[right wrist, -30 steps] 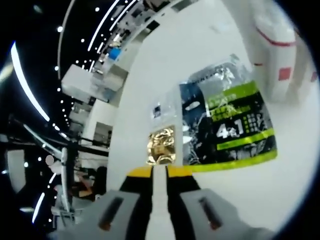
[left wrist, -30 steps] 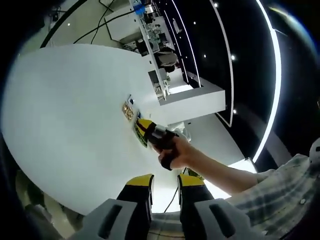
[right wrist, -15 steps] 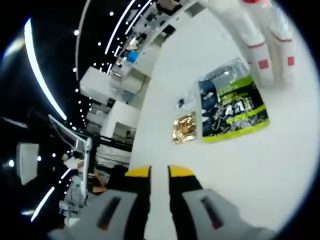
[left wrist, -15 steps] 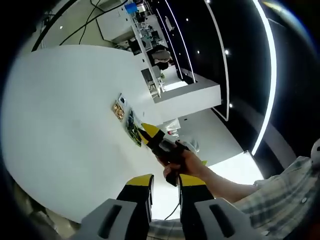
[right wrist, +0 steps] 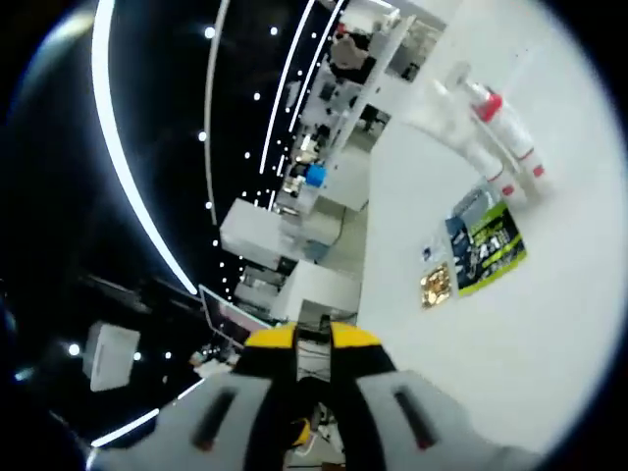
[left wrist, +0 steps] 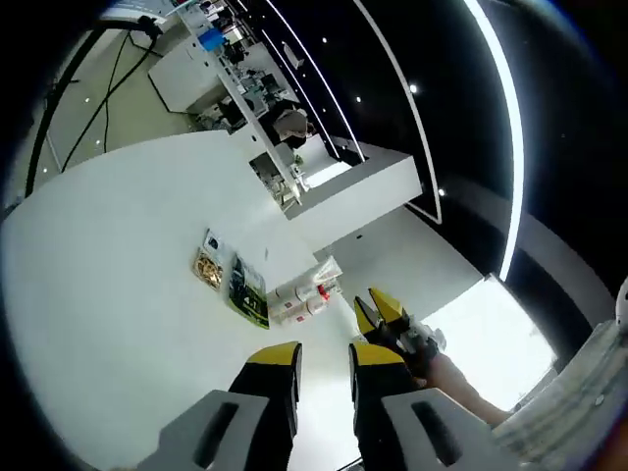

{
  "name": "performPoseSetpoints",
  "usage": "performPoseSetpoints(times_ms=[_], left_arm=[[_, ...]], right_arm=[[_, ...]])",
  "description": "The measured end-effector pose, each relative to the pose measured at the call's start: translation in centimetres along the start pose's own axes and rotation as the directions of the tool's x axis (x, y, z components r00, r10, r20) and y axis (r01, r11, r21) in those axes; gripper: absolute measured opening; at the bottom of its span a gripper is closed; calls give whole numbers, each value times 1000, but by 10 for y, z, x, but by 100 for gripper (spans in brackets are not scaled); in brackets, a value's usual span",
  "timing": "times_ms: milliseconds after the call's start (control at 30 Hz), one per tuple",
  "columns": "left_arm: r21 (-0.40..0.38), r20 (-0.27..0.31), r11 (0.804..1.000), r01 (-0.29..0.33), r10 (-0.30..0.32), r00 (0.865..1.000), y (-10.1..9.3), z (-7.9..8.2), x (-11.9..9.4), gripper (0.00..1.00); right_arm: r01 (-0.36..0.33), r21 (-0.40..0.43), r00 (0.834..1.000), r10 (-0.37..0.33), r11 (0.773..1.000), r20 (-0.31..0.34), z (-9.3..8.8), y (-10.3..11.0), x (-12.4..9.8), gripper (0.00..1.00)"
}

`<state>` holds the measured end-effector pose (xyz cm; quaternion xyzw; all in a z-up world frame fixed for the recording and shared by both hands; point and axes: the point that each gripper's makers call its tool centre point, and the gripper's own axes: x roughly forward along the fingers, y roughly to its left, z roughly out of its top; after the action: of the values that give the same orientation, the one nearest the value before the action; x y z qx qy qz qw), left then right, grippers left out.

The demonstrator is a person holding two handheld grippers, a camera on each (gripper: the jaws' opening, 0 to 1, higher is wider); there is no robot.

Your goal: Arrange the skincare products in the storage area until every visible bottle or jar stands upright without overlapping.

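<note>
Two white bottles (right wrist: 500, 147) lie toppled on the white table (right wrist: 549, 324) — well ahead of the right gripper (right wrist: 312, 339), jaws narrowly parted, empty; beside them two sachets (right wrist: 476, 250); left gripper (left wrist: 324, 355) slightly parted — empty.

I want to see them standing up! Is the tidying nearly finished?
Not yet. The white bottles lie flat on the white table, beside the green packet and gold sachet. Neither the left claw nor the right claw holds anything. Standing everything up remains.
</note>
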<state>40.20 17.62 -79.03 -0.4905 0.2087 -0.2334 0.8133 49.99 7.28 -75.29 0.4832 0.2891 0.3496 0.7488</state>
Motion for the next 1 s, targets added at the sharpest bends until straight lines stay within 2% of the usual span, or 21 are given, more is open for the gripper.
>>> performPoseSetpoints(times_ms=[67, 267, 300, 400, 433, 533, 567, 667, 700, 733, 767, 833, 867, 900, 967, 1000], left_arm=[[30, -8, 1000, 9, -9, 1000, -6, 2, 5, 19], [151, -84, 987, 46, -34, 996, -29, -1, 13, 20], [174, -89, 984, 48, -33, 996, -31, 0, 12, 21], [250, -110, 967, 50, -23, 994, -37, 2, 12, 25], [287, -115, 957, 53, -21, 993, -40, 4, 12, 27], [279, -103, 957, 74, -46, 994, -51, 11, 12, 31], [288, -98, 954, 78, -52, 994, -53, 13, 12, 32], [366, -94, 928, 72, -40, 995, -57, 16, 13, 38], [394, -101, 916, 71, -33, 994, -56, 15, 13, 41], [423, -108, 904, 66, -22, 994, -56, 14, 13, 45], [426, -117, 902, 69, -21, 993, -57, 11, 14, 48], [431, -123, 900, 67, -15, 992, -57, 8, 14, 55], [446, -125, 892, 66, -11, 992, -57, 7, 13, 58], [470, -130, 880, 69, -8, 991, -56, 5, 13, 62], [511, -152, 857, 62, 19, 988, -53, 0, 11, 71], [544, -143, 838, 39, 47, 989, -48, 1, 10, 76]], right_arm=[[-12, -17, 1000, 12, 1000, 3, 3, 6, -14, 14], [18, -199, 999, -23, 980, -24, 4, 12, -61, 16], [28, -224, 999, -34, 974, -23, 5, 11, -67, 17], [68, -354, 997, -79, 933, -16, 10, 9, -85, 18], [80, -405, 996, -91, 911, -8, 11, 10, -90, 19], [123, -545, 991, -127, 830, 31, 14, 17, -96, 23], [123, -563, 992, -122, 817, 41, 14, 20, -97, 25], [120, -632, 992, -111, 765, 55, 12, 32, -99, 30], [130, -684, 991, -121, 718, 61, 11, 33, -101, 33], [144, -717, 989, -131, 682, 73, 12, 32, -103, 36], [155, -739, 987, -134, 655, 88, 12, 32, -104, 40], [157, -750, 987, -126, 643, 99, 10, 32, -107, 47], [169, -760, 985, -136, 627, 107, 11, 29, -110, 51], [192, -786, 980, -160, 587, 120, 12, 25, -112, 56], [216, -793, 974, -183, 569, 134, 13, 21, -114, 68], [227, -792, 972, -183, 566, 148, 13, 21, -114, 73]])
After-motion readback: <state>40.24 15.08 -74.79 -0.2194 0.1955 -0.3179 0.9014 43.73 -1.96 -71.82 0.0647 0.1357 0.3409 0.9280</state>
